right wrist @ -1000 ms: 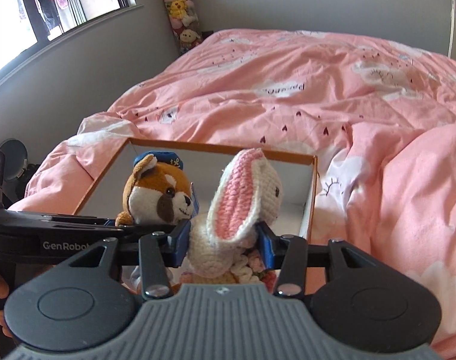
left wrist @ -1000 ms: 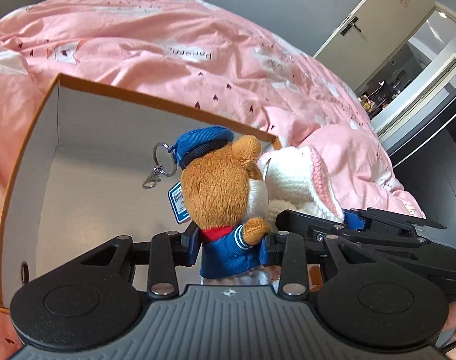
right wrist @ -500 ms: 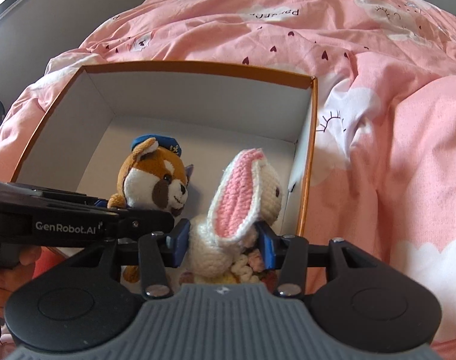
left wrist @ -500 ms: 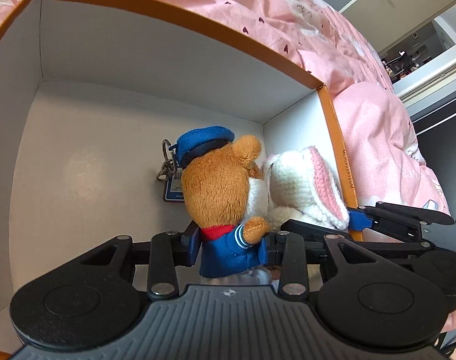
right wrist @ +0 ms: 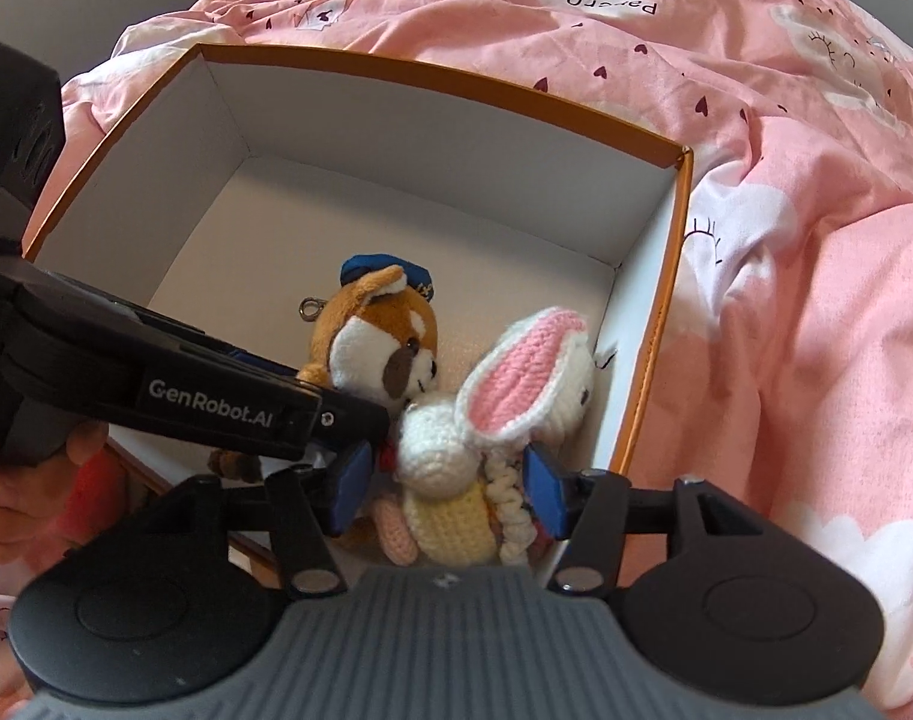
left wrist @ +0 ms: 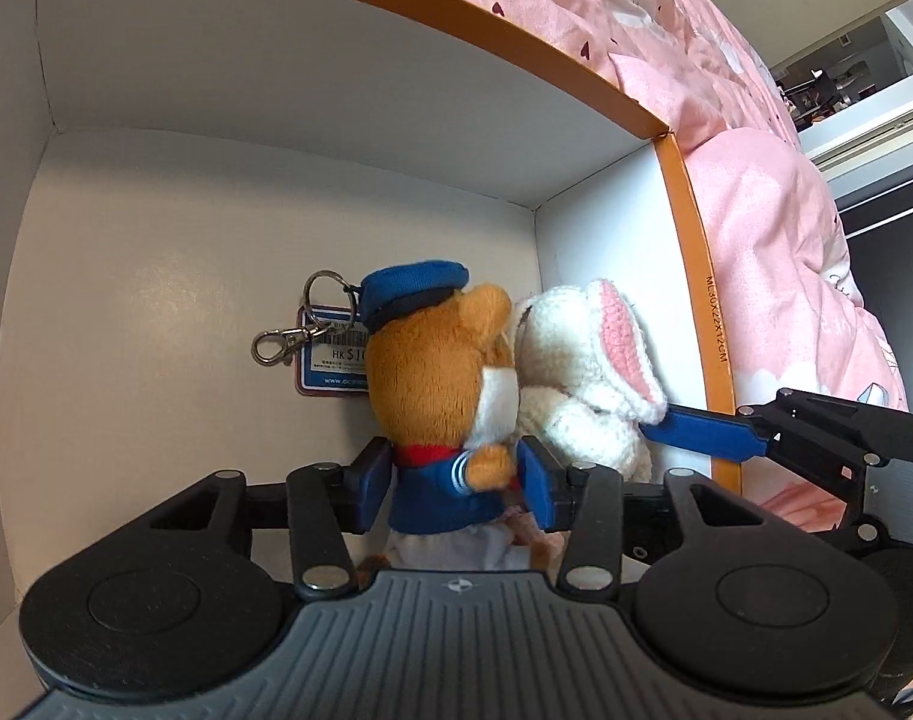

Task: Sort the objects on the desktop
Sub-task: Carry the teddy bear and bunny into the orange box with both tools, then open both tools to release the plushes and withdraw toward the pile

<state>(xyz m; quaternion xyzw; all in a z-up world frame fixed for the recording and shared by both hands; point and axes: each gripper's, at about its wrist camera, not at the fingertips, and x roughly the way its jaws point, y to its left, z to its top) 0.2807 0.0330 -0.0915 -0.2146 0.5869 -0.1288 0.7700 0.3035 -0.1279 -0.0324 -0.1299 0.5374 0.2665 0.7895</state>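
Observation:
A brown bear plush (left wrist: 438, 372) in a blue cap and jacket stands on the floor of a white box with an orange rim (left wrist: 576, 60). My left gripper (left wrist: 456, 489) straddles its body. Its jaws are opening and the pads stand just off the jacket. The bear's keyring and price tag (left wrist: 330, 360) lie on the box floor. Beside it, against the right wall, sits a crocheted white rabbit (right wrist: 516, 372) with pink ears. My right gripper (right wrist: 447, 489) is around its yellow body, jaws opening, with a gap at each pad. The bear (right wrist: 384, 348) touches the rabbit (left wrist: 576, 372).
The box (right wrist: 456, 69) rests on a rumpled pink duvet (right wrist: 786, 240) that surrounds it on all sides. A person's hand (right wrist: 12, 480) grips the left tool's handle at the left edge. A doorway (left wrist: 846, 60) shows far right in the left wrist view.
Both grippers have come down into the box with the toys and tipped steeper. Both pairs of jaws have widened off the bear and the rabbit, which now rest on the box floor.

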